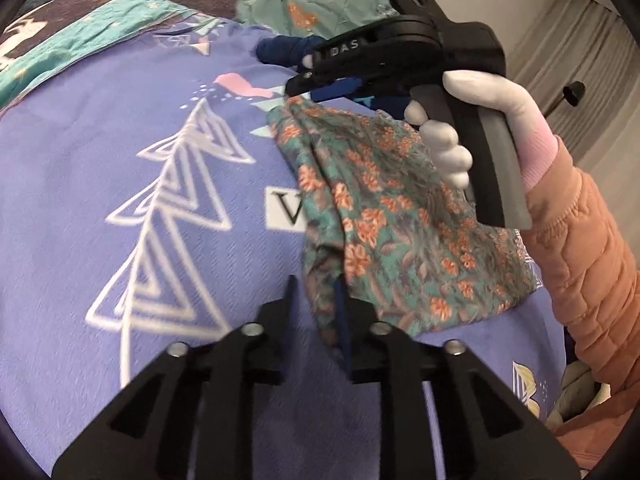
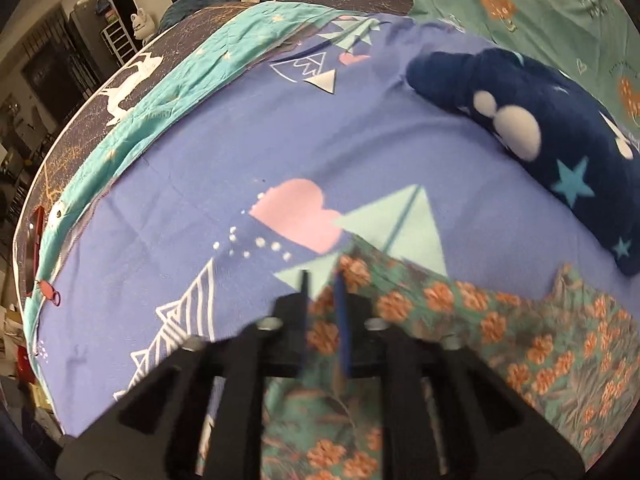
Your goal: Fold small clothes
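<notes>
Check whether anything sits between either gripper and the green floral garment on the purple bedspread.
Nothing visible does. The left gripper has the green floral garment at its fingertips, and the right gripper sits at another edge. The navy star-patterned fleece lies apart, farther back on the purple bedspread.

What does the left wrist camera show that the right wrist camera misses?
Only the left view shows the gloved hand holding the right gripper, plus an orange sleeve. Only the right view shows the navy star blanket clearly and a white deer print. Both show the floral cloth on the purple sheet.
</notes>
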Available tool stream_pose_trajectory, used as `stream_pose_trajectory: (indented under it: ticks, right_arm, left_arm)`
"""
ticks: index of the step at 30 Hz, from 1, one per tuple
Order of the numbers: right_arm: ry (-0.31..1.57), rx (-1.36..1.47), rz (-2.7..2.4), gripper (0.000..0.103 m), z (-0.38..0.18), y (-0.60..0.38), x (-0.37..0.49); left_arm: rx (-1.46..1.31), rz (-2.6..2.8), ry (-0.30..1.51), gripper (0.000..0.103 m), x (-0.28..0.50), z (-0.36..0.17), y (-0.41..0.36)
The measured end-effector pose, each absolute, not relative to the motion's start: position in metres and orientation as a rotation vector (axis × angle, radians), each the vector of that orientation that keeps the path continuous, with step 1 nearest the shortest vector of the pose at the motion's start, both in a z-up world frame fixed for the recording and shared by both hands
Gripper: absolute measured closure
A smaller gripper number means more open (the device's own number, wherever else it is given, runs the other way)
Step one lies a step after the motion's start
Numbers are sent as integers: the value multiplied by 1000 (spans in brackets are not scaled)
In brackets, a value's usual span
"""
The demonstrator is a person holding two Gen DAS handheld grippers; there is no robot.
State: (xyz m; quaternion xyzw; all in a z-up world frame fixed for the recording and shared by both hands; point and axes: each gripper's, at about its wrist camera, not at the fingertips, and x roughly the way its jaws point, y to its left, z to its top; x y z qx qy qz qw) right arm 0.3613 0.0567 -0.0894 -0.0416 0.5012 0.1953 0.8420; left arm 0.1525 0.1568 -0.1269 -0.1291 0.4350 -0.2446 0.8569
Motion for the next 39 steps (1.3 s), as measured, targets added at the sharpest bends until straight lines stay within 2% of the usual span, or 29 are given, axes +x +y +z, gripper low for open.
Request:
stream_pose_trajectory:
  ticks: [3,4,5,6,7,8,9,12,13,15,17,18,19,20,24,25,27,28,29,30,33,36,38,39]
  right_arm:
    - [1083,-141,453,69,-90,65,355]
    - [1112,-163,472,62,-93,70,355]
    - [1173,-201,489,55,-103,77,354]
    - [1214,-232,486,55,-113,83,356]
    - [1205,-286,457,65,-118,88,355]
    - [1164,-324,438,85,-116,91,352]
    - [1147,-316,424,97,-111,91,352]
    - [1053,-178,426,97,-87,81,355]
    - [1075,-183,437,98,-92,82,359]
    - [1144,-174,478,97,-116,83,367]
    - [1093,-134,518,90,-115,74,365]
    - [1075,-96,525,84,-109,66,361]
    - [1061,-65,520,69,-102,57,358]
    - [1027,-40,518,63,-91,45,352]
    - [948,-9,484,63,-60,3,333]
    - [948,14,471,64,-57,-10,327]
    - [973,109,468,72,-56,-35,310]
    - [991,161,473,76,-60,-46,299]
    - [1003,203,479,76,-66,-54,289]
    - [1022,226,482,76,-77,-58,274]
    - [1101,161,435,77,-122,-51,252]
    - [985,93,447,77,-124,-47,237]
    - [997,80,455,66,-120,-43,234]
    - [991,66,447,67,-115,-40,231]
  left_arm:
    - [-267,-519,920,77,168,-130,152]
    - [-268,-518,918,82,173,-131,151]
    - [-271,-518,919,98,174,-131,152]
    - [-285,-523,926,98,175,-132,153]
    - [-301,-518,925,98,173,-131,155]
    - [-299,-506,920,98,169,-129,157]
    - [-288,-496,917,98,165,-127,157]
    - [-219,-485,922,98,158,-135,154]
    - [-224,-487,920,98,156,-135,155]
    - [-211,-477,915,97,153,-130,157]
    - [-177,-464,906,96,147,-126,159]
    - [-165,-449,901,96,143,-123,163]
    - [-160,-438,896,96,144,-121,165]
    - [-160,-429,873,96,140,-113,169]
    - [-237,-562,757,93,131,-81,167]
    - [-235,-596,741,90,132,-77,161]
    - [-168,-618,754,79,136,-79,139]
    - [-124,-595,786,74,140,-86,128]
    - [-69,-558,862,71,150,-104,116]
    - [-35,-531,923,72,157,-122,110]
    - [-45,-528,898,71,154,-125,113]
    - [-65,-522,900,71,147,-126,121]
    - [-68,-513,897,71,143,-124,125]
    - [-72,-511,892,71,140,-124,126]
